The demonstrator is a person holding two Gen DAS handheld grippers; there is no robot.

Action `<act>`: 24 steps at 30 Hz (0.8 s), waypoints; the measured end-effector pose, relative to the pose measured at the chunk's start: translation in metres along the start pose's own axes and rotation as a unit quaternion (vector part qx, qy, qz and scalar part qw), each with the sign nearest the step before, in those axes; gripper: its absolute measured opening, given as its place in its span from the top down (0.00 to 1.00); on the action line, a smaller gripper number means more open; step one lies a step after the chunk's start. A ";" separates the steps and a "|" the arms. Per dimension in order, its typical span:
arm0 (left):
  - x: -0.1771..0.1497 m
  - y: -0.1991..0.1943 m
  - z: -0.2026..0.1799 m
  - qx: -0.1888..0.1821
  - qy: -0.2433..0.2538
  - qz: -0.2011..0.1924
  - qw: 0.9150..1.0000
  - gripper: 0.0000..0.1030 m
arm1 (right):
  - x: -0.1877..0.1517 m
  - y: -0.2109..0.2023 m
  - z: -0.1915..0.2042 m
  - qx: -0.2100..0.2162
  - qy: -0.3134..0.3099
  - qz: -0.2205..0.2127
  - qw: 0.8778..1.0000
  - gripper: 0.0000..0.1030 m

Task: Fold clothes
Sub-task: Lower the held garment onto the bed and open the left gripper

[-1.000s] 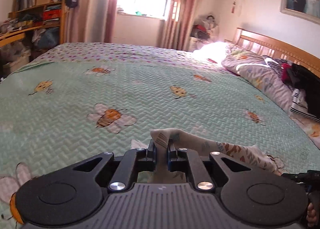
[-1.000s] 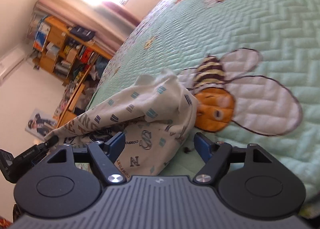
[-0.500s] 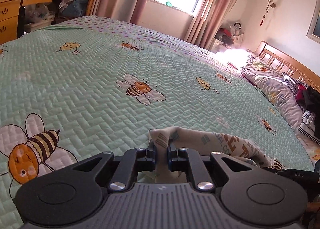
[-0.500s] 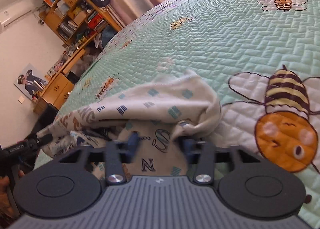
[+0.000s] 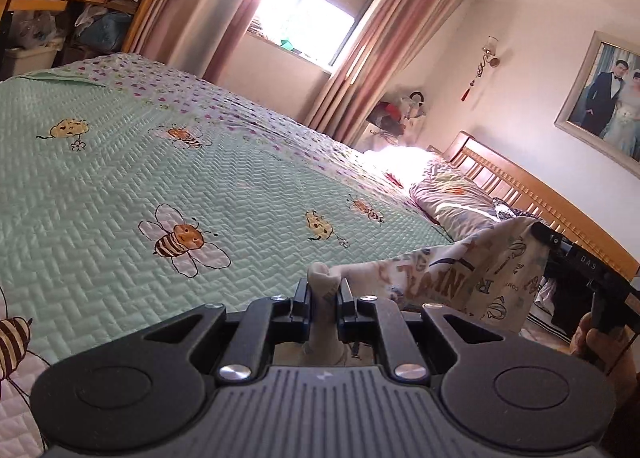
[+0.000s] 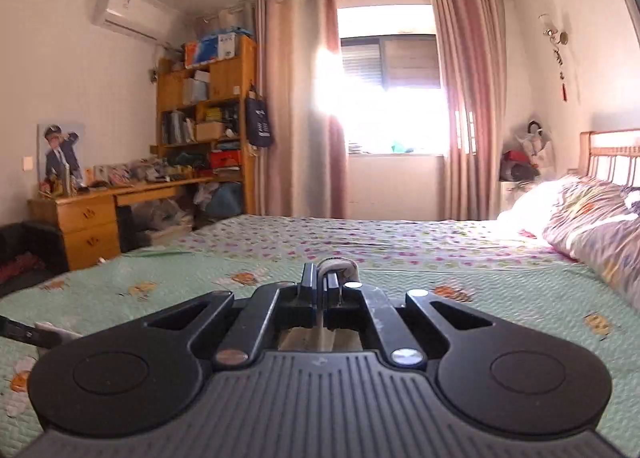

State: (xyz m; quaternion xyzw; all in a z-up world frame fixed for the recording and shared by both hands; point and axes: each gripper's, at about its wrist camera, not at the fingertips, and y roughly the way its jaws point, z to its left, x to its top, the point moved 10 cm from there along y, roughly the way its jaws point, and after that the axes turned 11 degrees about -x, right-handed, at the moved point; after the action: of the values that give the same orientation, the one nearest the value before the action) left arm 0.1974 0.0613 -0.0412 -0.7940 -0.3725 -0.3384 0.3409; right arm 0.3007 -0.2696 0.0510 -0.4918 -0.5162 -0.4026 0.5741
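Garment (image 5: 472, 278) above bedspread (image 5: 120, 194), pillow (image 5: 452, 194) behind

We count two grippers, the left gripper (image 5: 323, 300) and the right gripper (image 6: 325, 287), and one printed garment (image 5: 472, 278) pinched in both. We count one bed with a single green quilt (image 5: 100, 186), one patterned pillow (image 5: 452, 194), one wooden headboard (image 5: 520, 194), one window (image 6: 394, 98) with two curtains, one at each side, and one framed portrait (image 5: 604, 98). In the right wrist view we also count one air conditioner (image 6: 128, 16), one bookshelf (image 6: 208, 114), one desk (image 6: 104, 206) and one poster (image 6: 60, 156).
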 end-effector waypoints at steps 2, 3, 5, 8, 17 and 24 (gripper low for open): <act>-0.011 0.008 0.006 0.012 -0.002 0.013 1.000 0.87 | -0.017 0.015 -0.021 -0.053 -0.043 0.026 0.997 0.97; -0.019 0.013 0.012 0.020 -0.008 0.024 0.999 0.87 | -0.036 0.028 -0.032 -0.074 -0.055 0.054 0.994 0.96; -0.037 0.022 0.023 0.025 -0.029 0.049 0.998 0.87 | -0.083 0.048 -0.047 -0.078 -0.043 0.121 0.989 0.95; -0.068 0.026 0.017 0.000 -0.010 0.093 0.996 0.87 | -0.143 0.039 -0.048 -0.038 0.030 0.193 0.980 0.88; -0.155 -0.007 -0.010 -0.109 0.035 0.224 0.968 0.74 | -0.238 -0.041 -0.053 -0.077 0.134 0.308 0.939 0.60; -0.149 -0.035 0.000 -0.091 0.002 0.205 0.974 0.73 | -0.183 -0.037 -0.044 -0.071 0.143 0.227 0.961 0.50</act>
State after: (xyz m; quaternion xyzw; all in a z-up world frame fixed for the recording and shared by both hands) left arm 0.0953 0.0250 -0.1486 -0.8806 -0.1687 -0.2949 0.3303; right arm 0.2475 -0.3281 -0.1236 -0.5728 -0.2736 -0.3638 0.6817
